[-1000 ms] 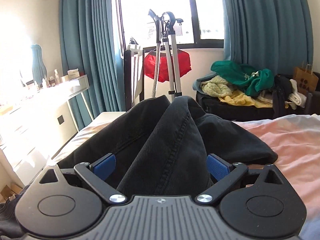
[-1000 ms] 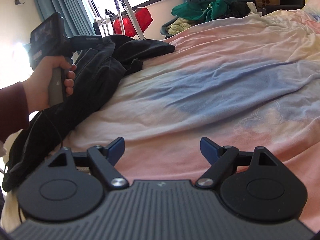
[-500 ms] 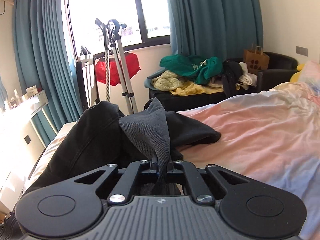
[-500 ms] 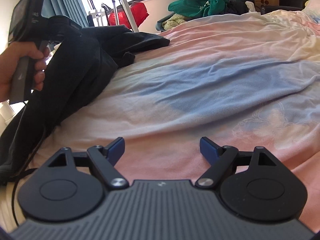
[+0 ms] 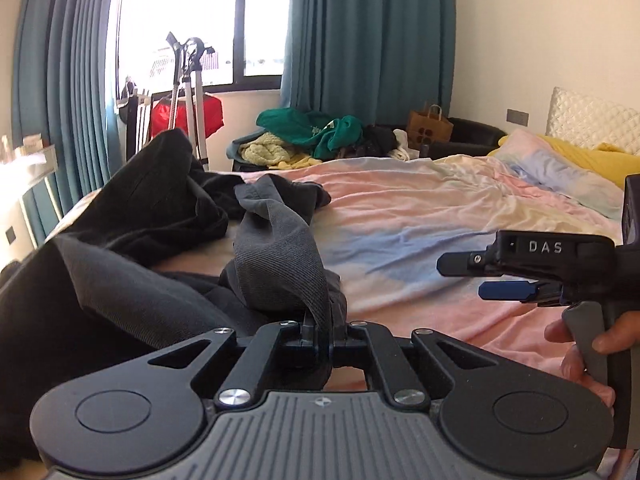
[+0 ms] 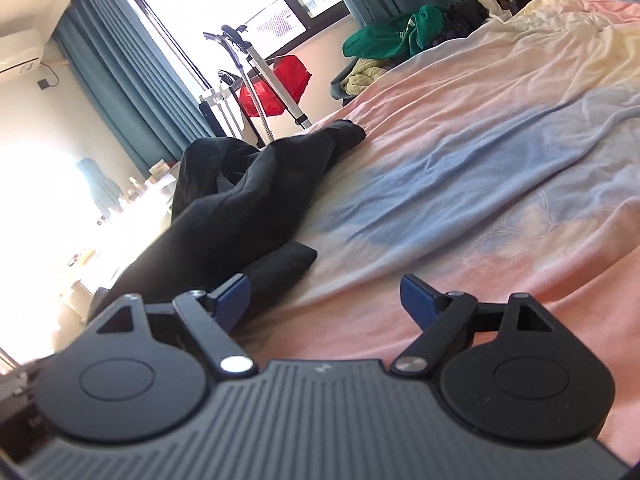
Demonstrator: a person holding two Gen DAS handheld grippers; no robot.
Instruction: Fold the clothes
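A dark grey-black denim garment (image 5: pixel 160 216) lies crumpled on the left side of the bed, with one fold pulled up toward me. My left gripper (image 5: pixel 320 336) is shut on that fold of the garment. In the left wrist view my right gripper (image 5: pixel 484 278) comes in from the right, held by a hand (image 5: pixel 580 344), its fingers apart. From the right wrist view, my right gripper (image 6: pixel 326 300) stands open just above the sheet, its left fingertip (image 6: pixel 234 296) beside the garment (image 6: pixel 248 200), nothing between the fingers.
The bed sheet (image 5: pixel 420 216) is pink, blue and yellow, with pillows (image 5: pixel 560 168) at the far right. A clothes pile (image 5: pixel 312 136) sits on a dark bench beyond the bed. A steamer stand (image 5: pixel 188 88) and red bag (image 5: pixel 188 114) stand by the window.
The left gripper closed on a fold of the garment and pulled it right and toward me. The right gripper tilted and moved left, close to the garment.
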